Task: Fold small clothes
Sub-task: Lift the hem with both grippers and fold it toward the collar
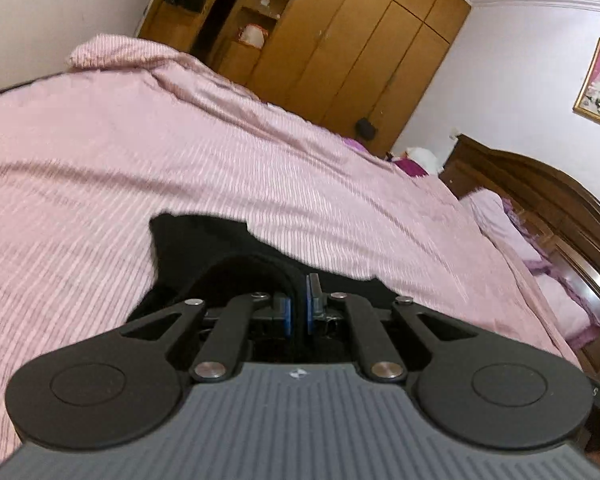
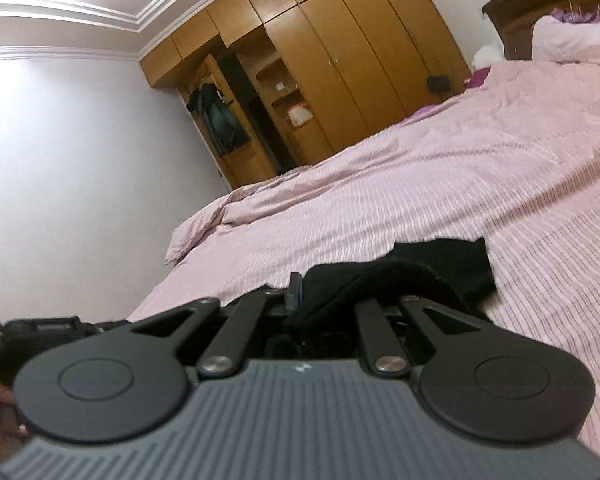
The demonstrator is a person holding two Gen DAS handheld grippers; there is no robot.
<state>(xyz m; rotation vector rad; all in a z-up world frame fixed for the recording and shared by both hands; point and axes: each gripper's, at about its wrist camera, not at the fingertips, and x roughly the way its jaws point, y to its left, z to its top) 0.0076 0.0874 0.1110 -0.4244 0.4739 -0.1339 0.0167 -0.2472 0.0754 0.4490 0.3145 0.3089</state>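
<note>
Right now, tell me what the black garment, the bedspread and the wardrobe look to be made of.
Black garment: soft matte fabric, probably a knit; it drapes limply from both grippers.
Bedspread: thin pink woven cloth, likely cotton; fine stripes and wrinkles show.
Wardrobe: wood or wood-look laminate, light brown with a slight sheen; which one is unclear.

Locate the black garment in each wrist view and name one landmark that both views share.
Left wrist view: the black garment sits low at centre, pinched between the left gripper pads, over the pink bedspread.
Right wrist view: the same garment lies low, right of centre, bunched in the right gripper.
Shared landmark: the wooden wardrobe beyond the bed.
</note>
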